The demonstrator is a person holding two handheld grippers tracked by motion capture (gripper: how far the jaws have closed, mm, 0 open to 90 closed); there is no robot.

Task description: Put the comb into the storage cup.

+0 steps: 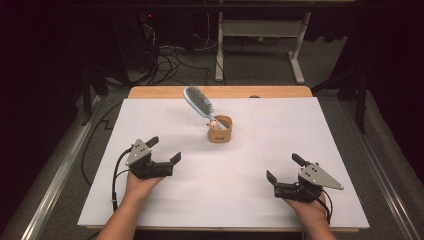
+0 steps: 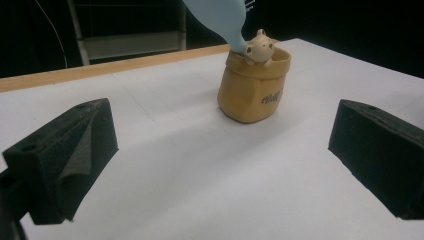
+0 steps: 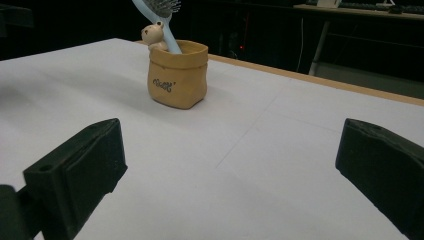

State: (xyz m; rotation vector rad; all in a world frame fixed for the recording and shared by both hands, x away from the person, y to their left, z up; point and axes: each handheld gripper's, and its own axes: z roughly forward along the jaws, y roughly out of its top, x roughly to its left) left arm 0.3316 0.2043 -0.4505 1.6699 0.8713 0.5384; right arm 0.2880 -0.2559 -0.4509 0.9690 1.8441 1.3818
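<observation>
White board [image 1: 200, 200] covers the wooden table [image 1: 150, 92], whose far edge shows beyond it. Left gripper [image 1: 167, 150] rests low at the near left, jaws spread apart and holding nothing. Right gripper [image 1: 284, 167] sits at the near right, jaws likewise spread and empty. Between and beyond both, well apart from each, stands a tan sack-shaped pot [image 1: 220, 130] bearing dark lettering. A light blue hairbrush [image 1: 198, 100] stands handle-down inside it, leaning left and away. A small bear figurine [image 2: 259, 46] perches on the rim, touching the handle.

High view looks down; gripper views share the pot [image 2: 252, 90].
</observation>
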